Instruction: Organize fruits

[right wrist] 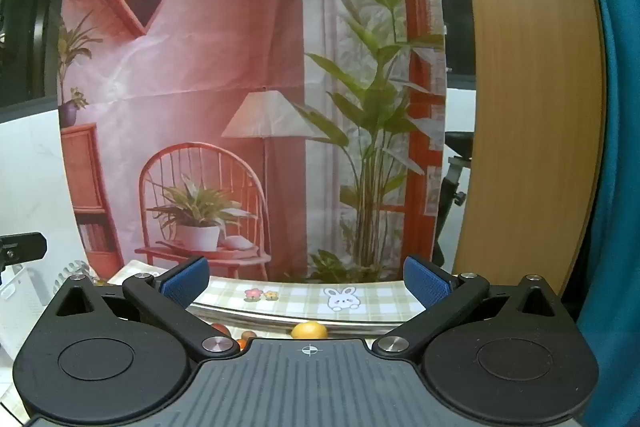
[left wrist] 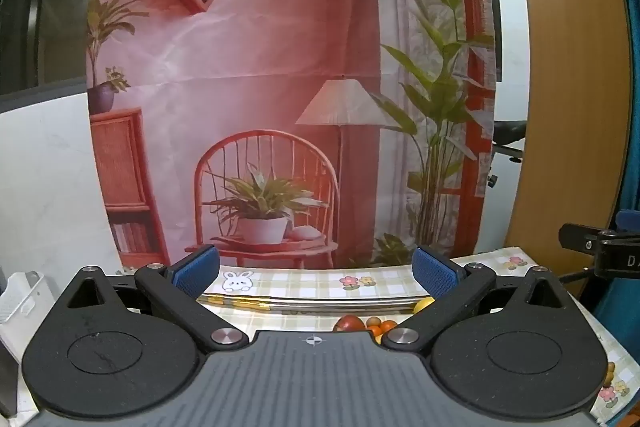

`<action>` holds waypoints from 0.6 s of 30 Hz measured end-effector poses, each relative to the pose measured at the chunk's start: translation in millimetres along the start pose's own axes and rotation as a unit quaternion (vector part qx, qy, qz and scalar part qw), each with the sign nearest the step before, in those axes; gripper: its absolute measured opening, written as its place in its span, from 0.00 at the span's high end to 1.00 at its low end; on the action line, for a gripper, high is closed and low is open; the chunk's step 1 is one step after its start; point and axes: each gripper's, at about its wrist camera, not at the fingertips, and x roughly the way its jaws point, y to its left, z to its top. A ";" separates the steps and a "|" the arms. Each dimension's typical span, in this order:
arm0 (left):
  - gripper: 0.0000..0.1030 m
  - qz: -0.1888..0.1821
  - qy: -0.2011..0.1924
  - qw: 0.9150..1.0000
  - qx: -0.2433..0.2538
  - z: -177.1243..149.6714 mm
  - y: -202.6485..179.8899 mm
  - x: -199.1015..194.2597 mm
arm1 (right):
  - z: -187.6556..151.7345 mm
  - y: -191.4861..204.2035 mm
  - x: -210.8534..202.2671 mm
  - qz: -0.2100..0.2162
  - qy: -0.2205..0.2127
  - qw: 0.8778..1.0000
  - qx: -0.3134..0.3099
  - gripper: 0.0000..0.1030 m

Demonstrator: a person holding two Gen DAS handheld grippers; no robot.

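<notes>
Both tongs wide apart, nothing btwn pads: left tongs (left wrist: 316, 269) and right tongs (right wrist: 306, 279) held above bench (left wrist: 304, 283) w/ checked cloth. Fruits sit near, just below the tongs: red apple (left wrist: 351, 323), small oranges (left wrist: 382, 327), a yellow fruit (right wrist: 309, 330) by metal tray rim (left wrist: 320, 303). Printed backdrop (left wrist: 280, 67) far.

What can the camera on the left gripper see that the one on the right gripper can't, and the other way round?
Only the left wrist view shows a red apple beside small orange fruits, and a black clamp at its right edge. Only the right wrist view shows a whole yellow-orange citrus fruit nearly centred. Both share the open left gripper or right gripper holding nothing, the checked tablecloth, the metal tray rim and the printed room backdrop.
</notes>
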 end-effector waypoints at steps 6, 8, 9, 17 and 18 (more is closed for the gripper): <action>0.00 0.005 -0.010 1.000 -0.001 -2.2 2.7 -1.0 | -0.4 0.7 -0.3 0.000 0.005 1.000 0.009 0.00; 0.00 0.011 -0.013 1.000 -0.002 -2.2 -1.4 -3.0 | -0.6 1.3 -0.5 -0.001 0.004 1.000 0.008 0.00; 0.00 0.012 -0.014 1.000 -0.003 -2.1 -1.7 -3.7 | -0.3 1.5 -1.1 -0.001 0.005 1.000 0.007 0.00; 0.00 0.017 -0.023 1.000 0.001 -3.1 -4.6 -7.3 | -0.4 1.2 -0.9 -0.001 0.003 1.000 0.007 0.00; 0.00 0.017 -0.023 1.000 0.001 -3.1 -4.9 -7.5 | -0.3 0.8 -1.3 -0.001 0.003 1.000 0.007 0.00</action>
